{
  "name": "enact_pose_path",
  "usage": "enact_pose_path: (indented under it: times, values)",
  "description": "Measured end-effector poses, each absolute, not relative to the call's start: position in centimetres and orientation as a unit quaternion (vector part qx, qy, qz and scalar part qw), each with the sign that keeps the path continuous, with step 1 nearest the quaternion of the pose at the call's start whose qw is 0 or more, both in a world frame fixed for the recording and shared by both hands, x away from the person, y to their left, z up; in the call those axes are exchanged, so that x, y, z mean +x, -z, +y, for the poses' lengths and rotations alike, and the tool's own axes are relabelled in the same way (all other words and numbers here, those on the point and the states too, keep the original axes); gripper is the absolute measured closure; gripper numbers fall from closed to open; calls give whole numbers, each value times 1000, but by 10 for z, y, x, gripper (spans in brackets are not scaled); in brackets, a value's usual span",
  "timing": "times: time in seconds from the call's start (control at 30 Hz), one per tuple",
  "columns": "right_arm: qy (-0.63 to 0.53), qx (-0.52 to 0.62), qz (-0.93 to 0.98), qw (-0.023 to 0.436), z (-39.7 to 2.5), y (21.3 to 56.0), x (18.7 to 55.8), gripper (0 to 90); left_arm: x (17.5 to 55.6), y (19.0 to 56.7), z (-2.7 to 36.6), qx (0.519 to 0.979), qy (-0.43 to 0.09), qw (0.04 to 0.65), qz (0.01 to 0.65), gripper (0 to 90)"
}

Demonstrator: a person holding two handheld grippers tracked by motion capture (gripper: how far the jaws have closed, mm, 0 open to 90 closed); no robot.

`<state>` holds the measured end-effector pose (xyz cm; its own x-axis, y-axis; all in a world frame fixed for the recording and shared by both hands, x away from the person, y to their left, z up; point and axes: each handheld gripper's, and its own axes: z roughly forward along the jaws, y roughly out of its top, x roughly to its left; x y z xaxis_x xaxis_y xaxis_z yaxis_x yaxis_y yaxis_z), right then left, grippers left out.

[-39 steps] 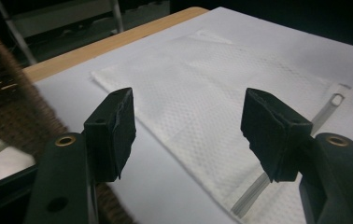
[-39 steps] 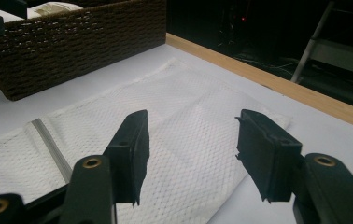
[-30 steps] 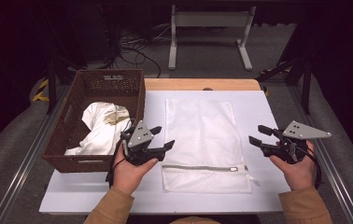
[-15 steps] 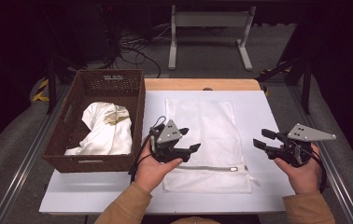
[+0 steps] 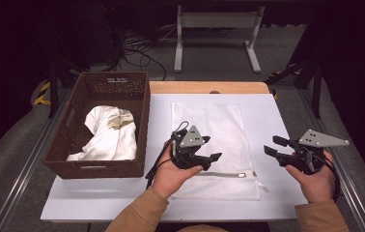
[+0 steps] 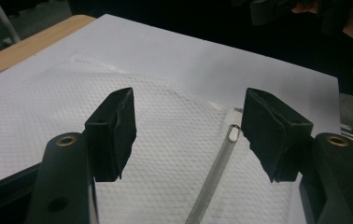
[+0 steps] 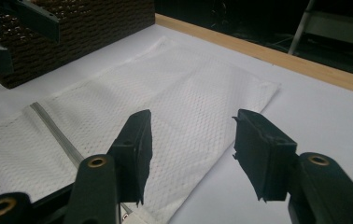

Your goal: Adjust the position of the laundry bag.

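A white mesh laundry bag (image 5: pixel 209 125) lies flat in the middle of the white table (image 5: pixel 277 111). Its zipper (image 5: pixel 224 174) runs along the near end, with the pull (image 5: pixel 242 175) toward the right. My left gripper (image 5: pixel 213 147) hovers open over the bag's near left part, just behind the zipper. In the left gripper view the open gripper (image 6: pixel 188 126) frames the mesh (image 6: pixel 165 140), and the zipper pull (image 6: pixel 233 134) sits close to the right jaw. My right gripper (image 5: pixel 270 145) is open right of the bag. In its own view, the gripper (image 7: pixel 191 149) faces the bag (image 7: pixel 179 93), holding nothing.
A brown wicker basket (image 5: pixel 74 164) stands at the table's left and holds a crumpled white cloth (image 5: pixel 108 133). A wooden edge (image 5: pixel 209 88) runs along the table's far side. Beyond it, a metal stand (image 5: pixel 214 29) and cables are on the floor.
My left gripper has moved right, from beside the basket to over the bag near its zipper. The right gripper has drifted slightly toward the person. Both stay open.
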<state>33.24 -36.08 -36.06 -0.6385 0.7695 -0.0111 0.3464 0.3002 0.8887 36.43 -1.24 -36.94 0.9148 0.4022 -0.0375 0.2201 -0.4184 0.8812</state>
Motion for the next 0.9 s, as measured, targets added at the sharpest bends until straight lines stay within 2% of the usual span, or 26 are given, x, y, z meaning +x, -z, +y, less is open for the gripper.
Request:
enact_pose_path:
  times: [0.6,0.77,0.9]
  values:
    - [-436,386,789,196,-363,372,341,468,370,382,-38,858,-52,479,179,368]
    - [-404,405,805,158,-362,382,347,507,370,386,-45,867,-40,465,175,385]
    - [-374,417,818,131,-359,392,351,485,371,389,-48,871,-36,458,174,387]
